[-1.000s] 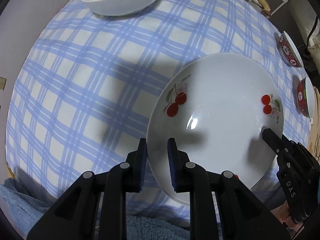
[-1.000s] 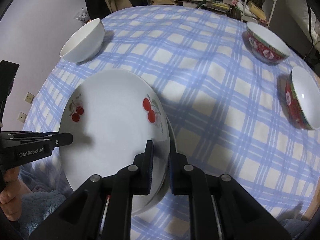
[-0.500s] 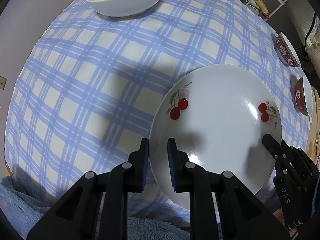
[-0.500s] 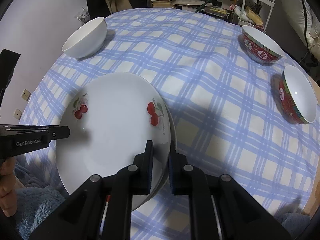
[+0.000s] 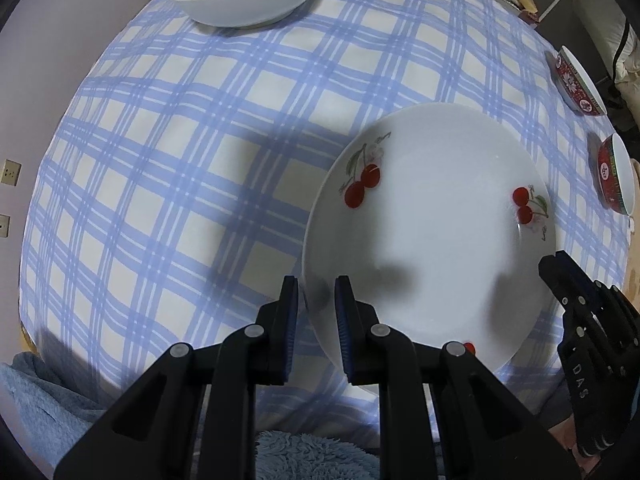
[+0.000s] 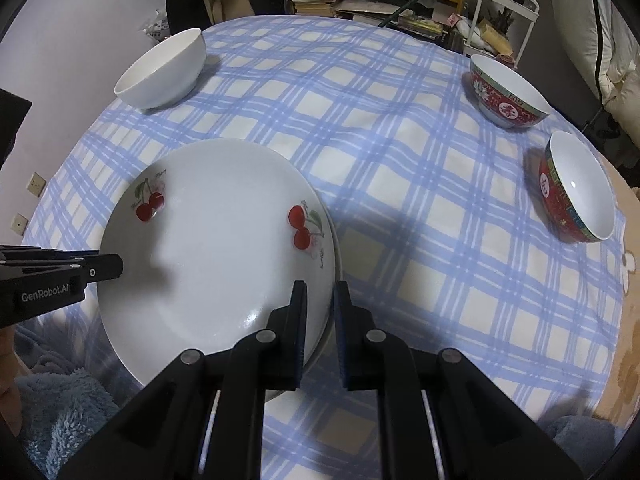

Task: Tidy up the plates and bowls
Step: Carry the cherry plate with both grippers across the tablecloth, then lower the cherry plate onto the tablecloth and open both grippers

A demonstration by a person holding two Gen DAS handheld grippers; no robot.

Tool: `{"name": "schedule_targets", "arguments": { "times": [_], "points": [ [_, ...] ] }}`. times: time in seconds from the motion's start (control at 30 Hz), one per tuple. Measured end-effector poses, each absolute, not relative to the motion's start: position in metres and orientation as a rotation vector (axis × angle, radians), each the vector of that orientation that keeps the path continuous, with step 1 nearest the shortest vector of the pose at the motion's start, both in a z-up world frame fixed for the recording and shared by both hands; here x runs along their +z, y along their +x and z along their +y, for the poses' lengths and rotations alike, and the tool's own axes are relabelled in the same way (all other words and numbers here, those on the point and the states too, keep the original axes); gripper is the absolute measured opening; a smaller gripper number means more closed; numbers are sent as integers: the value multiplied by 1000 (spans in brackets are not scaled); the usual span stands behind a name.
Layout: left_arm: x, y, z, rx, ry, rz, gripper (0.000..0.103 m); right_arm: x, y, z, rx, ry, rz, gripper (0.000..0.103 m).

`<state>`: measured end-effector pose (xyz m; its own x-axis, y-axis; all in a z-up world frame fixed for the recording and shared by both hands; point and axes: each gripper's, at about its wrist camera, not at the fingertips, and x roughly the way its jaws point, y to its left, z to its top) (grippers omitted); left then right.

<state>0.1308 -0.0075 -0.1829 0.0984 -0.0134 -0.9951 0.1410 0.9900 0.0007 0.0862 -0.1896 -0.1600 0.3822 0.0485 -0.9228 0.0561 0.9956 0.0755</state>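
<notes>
Checked cloth (image 6: 380, 168) still carried scattered bowls, one white (image 6: 162, 74) upper left, two red (image 6: 506, 96) right, while your left gripper (image 5: 316, 312) and right gripper (image 6: 320, 316) pinched the plate (image 6: 216, 248) lower left.

Two matte black plastic handheld grippers: the left gripper (image 5: 316, 304), lettered "GenRobot.AI", and the right gripper (image 6: 320, 308), lettered "DAS", with blue-edged finger pads (image 5: 343, 320) and silver pivot screws.

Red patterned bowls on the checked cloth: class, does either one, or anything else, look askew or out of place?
Yes. The nearer red bowl lies tipped on its side, its opening facing sideways, near the table's right edge. The farther red bowl and the white bowl stand upright. Nothing looks spilled or broken.
</notes>
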Motion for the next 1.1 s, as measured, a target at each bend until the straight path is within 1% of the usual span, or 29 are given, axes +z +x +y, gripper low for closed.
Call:
{"name": "schedule_targets", "arguments": {
  "times": [0.33, 0.5, 0.6, 0.73, 0.8, 0.87, 0.9, 0.93, 1.0, 1.07, 1.1],
  "points": [
    [-185, 133, -13, -107, 124, 1457, 18, -161, 87, -199, -1, 188, 1179, 15],
    [-169, 133, -16, -103, 121, 1400, 18, -161, 89, -200, -2, 208, 1176, 15],
    [-160, 134, -17, -91, 140, 1360, 19, -160, 92, -201, 0, 218, 1173, 17],
    [-151, 140, -16, -80, 147, 1332, 19, -159, 99, -203, -7, 234, 1166, 32],
    [-146, 147, -13, -72, 138, 1320, 20, -158, 103, -203, -7, 235, 1163, 37],
    [-145, 153, -9, -86, 148, 1320, 20, -156, 108, -204, -15, 234, 1158, 46],
    [-142, 158, -8, -83, 162, 1314, 20, -155, 112, -204, -22, 237, 1150, 53],
    [-139, 161, -3, -78, 167, 1307, 20, -153, 114, -204, -28, 239, 1144, 57],
    [-132, 167, 3, -69, 158, 1295, 21, -150, 120, -205, -31, 245, 1135, 59],
    [-124, 171, 9, -70, 138, 1285, 22, -147, 127, -204, -30, 250, 1133, 65],
    [-120, 173, 11, -67, 140, 1277, 25, -147, 131, -204, -30, 251, 1135, 70]
  ]
}}
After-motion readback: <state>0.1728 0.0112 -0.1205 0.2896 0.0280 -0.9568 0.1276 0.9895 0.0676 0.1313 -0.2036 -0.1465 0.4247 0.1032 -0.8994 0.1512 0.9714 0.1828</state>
